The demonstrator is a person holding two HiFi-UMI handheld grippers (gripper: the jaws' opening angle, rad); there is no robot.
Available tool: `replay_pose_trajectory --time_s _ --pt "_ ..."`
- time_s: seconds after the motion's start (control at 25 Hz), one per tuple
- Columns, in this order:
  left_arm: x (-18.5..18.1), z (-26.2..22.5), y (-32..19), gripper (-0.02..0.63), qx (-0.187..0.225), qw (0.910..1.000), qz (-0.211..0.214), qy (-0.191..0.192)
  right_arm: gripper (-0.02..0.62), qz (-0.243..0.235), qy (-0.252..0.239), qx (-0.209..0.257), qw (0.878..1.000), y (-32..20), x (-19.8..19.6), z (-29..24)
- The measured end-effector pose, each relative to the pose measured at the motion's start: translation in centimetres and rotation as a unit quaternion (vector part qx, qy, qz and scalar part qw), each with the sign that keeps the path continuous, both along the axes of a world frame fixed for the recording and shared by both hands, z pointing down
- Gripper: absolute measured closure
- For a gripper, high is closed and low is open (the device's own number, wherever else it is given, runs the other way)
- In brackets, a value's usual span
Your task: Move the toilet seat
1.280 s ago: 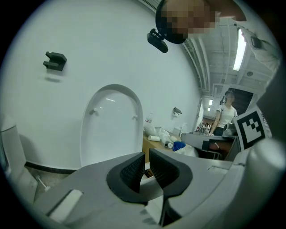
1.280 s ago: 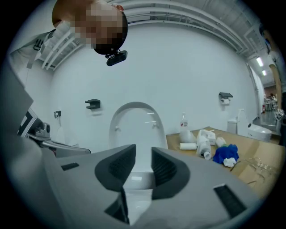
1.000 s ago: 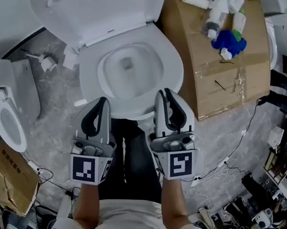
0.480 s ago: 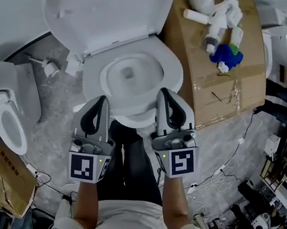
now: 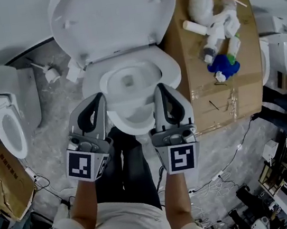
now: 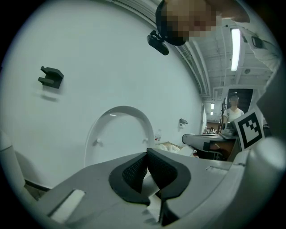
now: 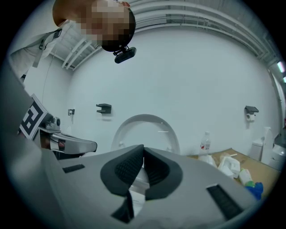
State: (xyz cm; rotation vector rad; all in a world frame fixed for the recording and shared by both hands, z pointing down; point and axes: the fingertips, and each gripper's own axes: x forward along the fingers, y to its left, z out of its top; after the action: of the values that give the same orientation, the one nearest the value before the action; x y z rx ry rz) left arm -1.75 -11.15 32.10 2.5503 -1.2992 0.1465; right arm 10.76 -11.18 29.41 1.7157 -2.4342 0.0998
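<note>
A white toilet stands ahead with its lid point(image 5: 112, 14) raised against the wall and its seat point(image 5: 170, 69) down around the bowl. My left gripper point(image 5: 98, 95) reaches over the seat's front left and my right gripper point(image 5: 159, 86) over its front right, side by side. Both are shut, black pads meeting at the tips with nothing between them. I cannot tell whether either touches the seat. In the left gripper view the left gripper point(image 6: 146, 152) points at the upright lid point(image 6: 118, 134). In the right gripper view the right gripper point(image 7: 143, 146) faces the same lid point(image 7: 145, 129).
A flat cardboard sheet point(image 5: 205, 97) lies right of the toilet, carrying white bottles point(image 5: 216, 31) and a blue object point(image 5: 222, 65). Another toilet point(image 5: 6, 126) stands at the left, with a cardboard box point(image 5: 3, 180) below it. Cables point(image 5: 230, 157) trail over the floor.
Both grippers have moved forward together, reaching further over the front of the seat. The toilet now sits lower and closer in the head view.
</note>
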Motion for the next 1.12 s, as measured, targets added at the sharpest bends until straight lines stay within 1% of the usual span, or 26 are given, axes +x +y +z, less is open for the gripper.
replay_pose_trajectory --time_s 0.52,0.84,1.12 --pt "-0.7 -1.2 -3.5 0.617 0.029 0.9994 -0.015 -0.005 0.601 -0.042 0.024 0.037 0.998 -3.6 -1.0 -1.3" --pt "-1.1 -1.9 -5.9 0.617 0.050 0.9984 -0.023 -0.010 0.601 -0.046 0.019 0.043 0.998 -6.3 -1.4 -1.9" --pt "-1.2 -2.2 -8.2 0.617 0.057 0.9980 -0.026 -0.013 0.601 -0.053 0.022 0.051 0.997 -8.8 -1.7 -2.1"
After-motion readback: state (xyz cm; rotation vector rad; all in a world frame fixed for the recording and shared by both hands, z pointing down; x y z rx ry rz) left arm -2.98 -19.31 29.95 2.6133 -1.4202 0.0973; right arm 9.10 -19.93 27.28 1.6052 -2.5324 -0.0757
